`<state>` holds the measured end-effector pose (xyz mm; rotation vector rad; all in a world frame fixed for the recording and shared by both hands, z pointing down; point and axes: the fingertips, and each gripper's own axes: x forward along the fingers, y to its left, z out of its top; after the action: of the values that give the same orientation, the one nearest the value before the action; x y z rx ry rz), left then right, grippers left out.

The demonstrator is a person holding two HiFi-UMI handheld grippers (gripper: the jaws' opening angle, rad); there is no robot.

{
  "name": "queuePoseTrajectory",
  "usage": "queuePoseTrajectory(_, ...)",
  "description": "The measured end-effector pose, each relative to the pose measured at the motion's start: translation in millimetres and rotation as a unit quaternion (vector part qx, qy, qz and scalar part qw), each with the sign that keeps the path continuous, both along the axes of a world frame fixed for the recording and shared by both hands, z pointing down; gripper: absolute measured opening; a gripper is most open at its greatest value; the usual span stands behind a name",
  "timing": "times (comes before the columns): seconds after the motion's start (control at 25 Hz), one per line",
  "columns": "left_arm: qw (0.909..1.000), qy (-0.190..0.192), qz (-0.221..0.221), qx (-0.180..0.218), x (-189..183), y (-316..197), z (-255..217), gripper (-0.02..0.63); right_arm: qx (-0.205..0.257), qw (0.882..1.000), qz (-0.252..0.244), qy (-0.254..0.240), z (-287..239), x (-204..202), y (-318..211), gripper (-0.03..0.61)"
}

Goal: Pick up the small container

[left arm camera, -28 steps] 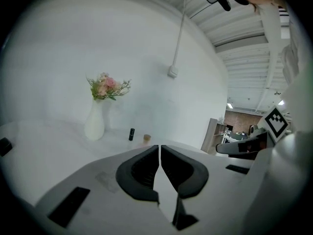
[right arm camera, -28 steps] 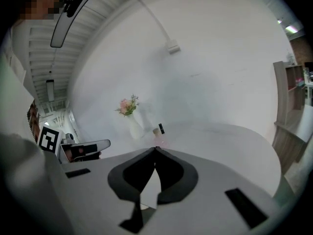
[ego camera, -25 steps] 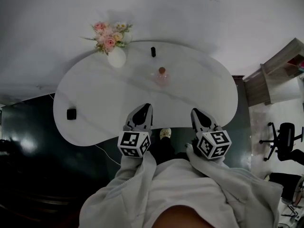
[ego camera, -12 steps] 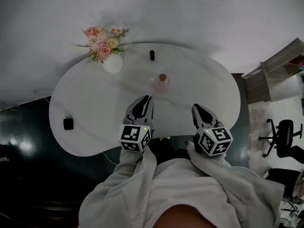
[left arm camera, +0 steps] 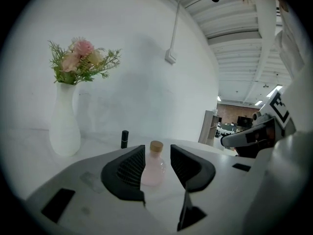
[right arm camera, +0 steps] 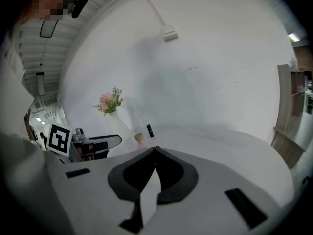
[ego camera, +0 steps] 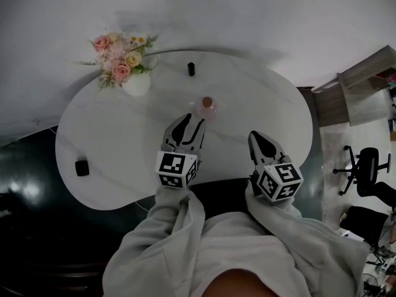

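The small container is a pink round bottle with a cork stopper, standing upright near the middle of the white table. My left gripper points at it from the near side, and its jaws are opening. In the left gripper view the container shows in the gap just beyond my left gripper, and the pads do not touch it. My right gripper hovers over the table's near edge to the right, shut and empty. From my right gripper only the container's cork shows.
A white vase of flowers stands at the table's far left. A small black cylinder stands behind the container. A black box lies near the table's left edge. Shelving and an office chair are on the right.
My left gripper has moved forward towards the container and its jaws have parted. The right gripper has barely moved. The head view has shifted a little.
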<state>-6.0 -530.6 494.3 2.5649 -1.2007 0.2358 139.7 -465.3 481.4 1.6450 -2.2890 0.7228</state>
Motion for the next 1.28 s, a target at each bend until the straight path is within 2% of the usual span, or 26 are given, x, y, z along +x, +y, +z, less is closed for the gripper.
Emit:
queuePoseTrajectory(0.2,0.9997,-0.021,0.013,0.001,16.2,-18.5,13.4,0.221,-0.015,1.000,0.000,0.001,7.7,6.7,-3.2,0.051)
queuePoseTrajectory(0.32,0.9993,-0.033,0.017,0.003,26.0,-30.0,21.2,0.242,-0.022,1.000,-0.003,-0.005,12.4,10.3,-7.2,0.051)
queuePoseTrajectory(0.48,0.9982,-0.056,0.017,0.010,40.0,-42.9,29.8,0.249,-0.029,1.000,-0.007,-0.007,15.2,16.2,-12.2,0.051)
queuePoseTrajectory(0.88,0.9973,-0.070,0.003,0.023,57.8,-63.4,40.6,0.249,-0.048,0.999,-0.014,-0.016,27.7,18.6,-23.2,0.051)
queuePoseTrajectory(1.12,0.9958,-0.083,-0.005,0.039,56.8,-69.1,42.0,0.239,-0.056,0.998,-0.012,-0.015,32.7,18.7,-25.4,0.051)
queuePoseTrajectory(1.28,0.9936,-0.097,-0.008,0.057,58.0,-69.7,41.3,0.130,-0.059,0.998,-0.007,-0.014,34.2,18.4,-25.9,0.051)
